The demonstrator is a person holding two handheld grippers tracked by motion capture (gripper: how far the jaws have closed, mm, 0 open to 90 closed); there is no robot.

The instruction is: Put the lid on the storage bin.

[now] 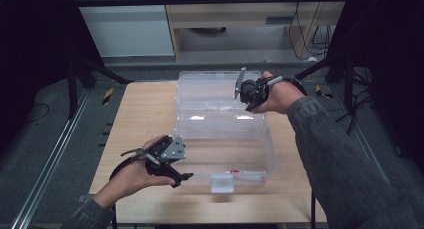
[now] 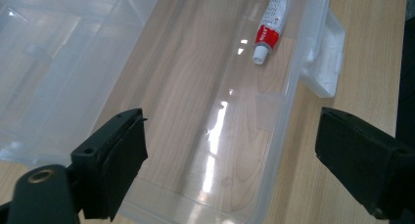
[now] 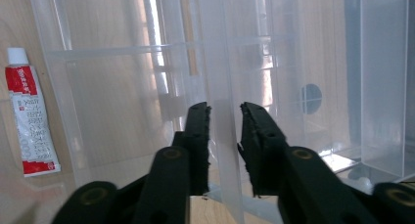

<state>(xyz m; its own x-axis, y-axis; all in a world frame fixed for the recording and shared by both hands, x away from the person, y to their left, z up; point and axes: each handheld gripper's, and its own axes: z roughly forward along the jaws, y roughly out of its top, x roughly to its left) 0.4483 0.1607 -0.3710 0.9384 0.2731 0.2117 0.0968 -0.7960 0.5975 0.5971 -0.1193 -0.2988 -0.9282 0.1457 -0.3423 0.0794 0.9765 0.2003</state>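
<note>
While right hand-held gripper (image 3: 224, 136) pinches clear box lid (image 1: 210, 89), left hand-held gripper (image 2: 230, 150) gapes wide, tube (image 2: 270, 26) top cropped

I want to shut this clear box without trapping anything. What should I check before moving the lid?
1. Right hand-held gripper clamped on the lid edge: ok.
2. Left hand-held gripper open, straddling the box front wall: ok.
3. Tube lying flat inside the box: ok.
4. Latch hanging clear of the rim: ok.
5. Lid hinge sound: cannot tell.
</note>
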